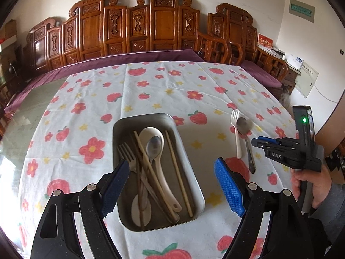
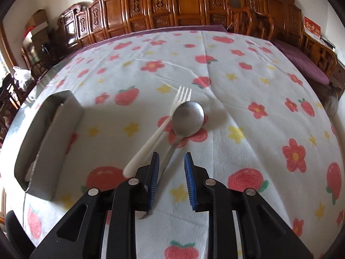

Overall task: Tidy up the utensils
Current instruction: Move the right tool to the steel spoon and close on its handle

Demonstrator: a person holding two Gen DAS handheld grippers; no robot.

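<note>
Blue-padded left gripper hanging wide open over near end of metal tray, touching nothing. Tray already holding metal fork, white ladle, steel spoon, chopsticks. Sorting looking mostly done. Two pieces lying outside, right of tray on strawberry tablecloth: white plastic fork and metal spoon, touching. Right gripper partly open, straddling spoon handle, not yet clamping.

Right gripper parted over metal spoon beside white fork.
</note>
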